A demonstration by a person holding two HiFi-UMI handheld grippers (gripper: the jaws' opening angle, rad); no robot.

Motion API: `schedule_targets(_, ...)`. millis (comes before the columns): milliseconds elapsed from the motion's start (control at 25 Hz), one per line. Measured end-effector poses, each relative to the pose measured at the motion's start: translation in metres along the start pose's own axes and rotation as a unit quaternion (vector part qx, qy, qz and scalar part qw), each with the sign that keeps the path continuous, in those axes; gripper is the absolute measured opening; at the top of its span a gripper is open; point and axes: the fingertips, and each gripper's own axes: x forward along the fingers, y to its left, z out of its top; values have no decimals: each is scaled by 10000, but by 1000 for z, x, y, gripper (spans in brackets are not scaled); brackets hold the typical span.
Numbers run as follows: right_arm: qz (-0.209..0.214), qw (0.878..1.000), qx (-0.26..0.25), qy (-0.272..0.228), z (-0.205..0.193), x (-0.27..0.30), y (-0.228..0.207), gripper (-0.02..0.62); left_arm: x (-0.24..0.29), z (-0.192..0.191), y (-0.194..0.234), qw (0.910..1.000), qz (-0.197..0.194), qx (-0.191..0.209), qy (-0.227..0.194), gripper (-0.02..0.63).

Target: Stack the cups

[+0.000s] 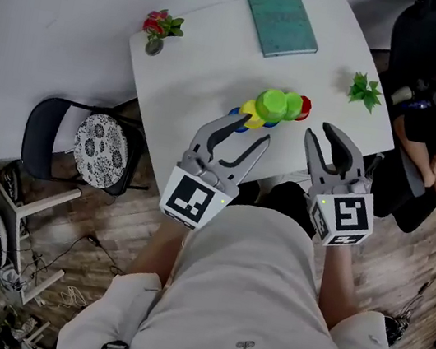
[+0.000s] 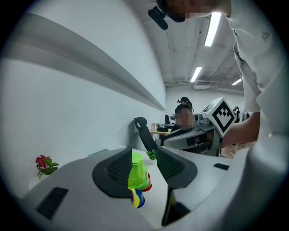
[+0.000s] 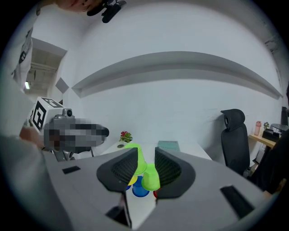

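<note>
Hovering short of piled bright plastic cups point(image 1: 273, 108): left gripper point(image 1: 252, 130), right gripper point(image 1: 319, 131) both half-open, empty, probably avoiding a knock.

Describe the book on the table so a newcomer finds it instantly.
Start at the white table. Beyond the bright cups clustered near its front, the book lies flat at the far edge. It is the only teal rectangle, flanked by red flowers and a green plant.
</note>
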Motion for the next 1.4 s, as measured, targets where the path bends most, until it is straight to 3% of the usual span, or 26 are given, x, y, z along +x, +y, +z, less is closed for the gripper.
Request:
schedule_targets(440,637,9971,-330,-254,15,-43,26,57,-12,0,-42,9989,423,-209,-1,55)
schedule_targets(920,758,9954,-375,-456,0,-133,31,8,-35,2,-117,9975,622,-333,-73,32)
schedule_targets(1400,901,9937,-354,-560,-12,-158,34,6,-45,0,-141,9962,818,-296,10,31)
